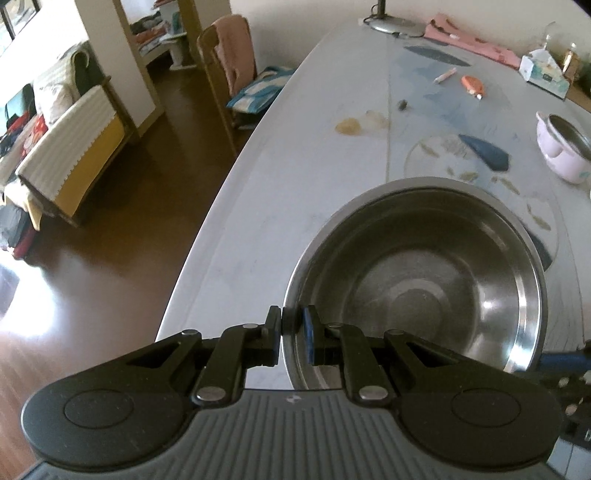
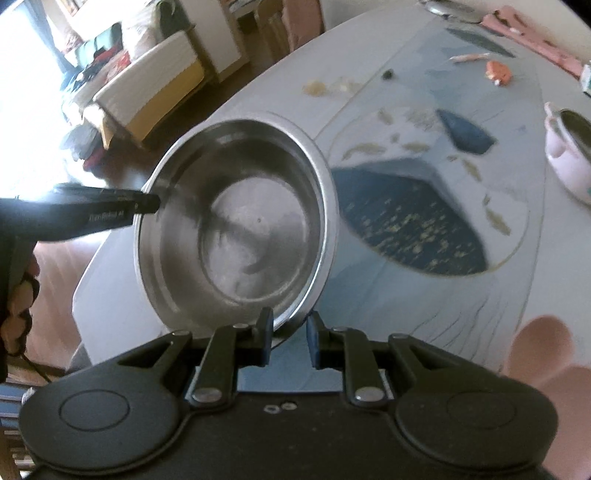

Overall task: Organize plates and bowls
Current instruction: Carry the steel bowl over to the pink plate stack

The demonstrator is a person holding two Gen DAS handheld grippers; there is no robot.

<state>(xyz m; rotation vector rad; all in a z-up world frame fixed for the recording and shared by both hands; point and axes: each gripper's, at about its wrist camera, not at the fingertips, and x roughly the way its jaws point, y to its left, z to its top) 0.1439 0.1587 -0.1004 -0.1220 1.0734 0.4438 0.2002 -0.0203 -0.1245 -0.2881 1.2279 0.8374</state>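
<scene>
A large steel bowl (image 1: 413, 288) is empty and hangs over the near left part of the white table (image 1: 280, 177). My left gripper (image 1: 293, 325) is shut on its near rim. In the right wrist view the same steel bowl (image 2: 251, 221) looks tilted, and my right gripper (image 2: 290, 325) is shut on its lower rim, with the rim running between the pads. The left gripper (image 2: 147, 203) shows there as a black arm biting the bowl's left rim. A pink pot with a steel liner (image 1: 561, 147) stands on the table at the right.
A patterned mat with a dark blue patch (image 2: 413, 229) covers the table beyond the bowl. Farther back lie an orange item (image 1: 472, 85), a tissue box (image 1: 545, 74) and a lamp base (image 1: 395, 24). A chair (image 1: 229, 55) and a sofa (image 1: 74, 140) stand off the table's left edge.
</scene>
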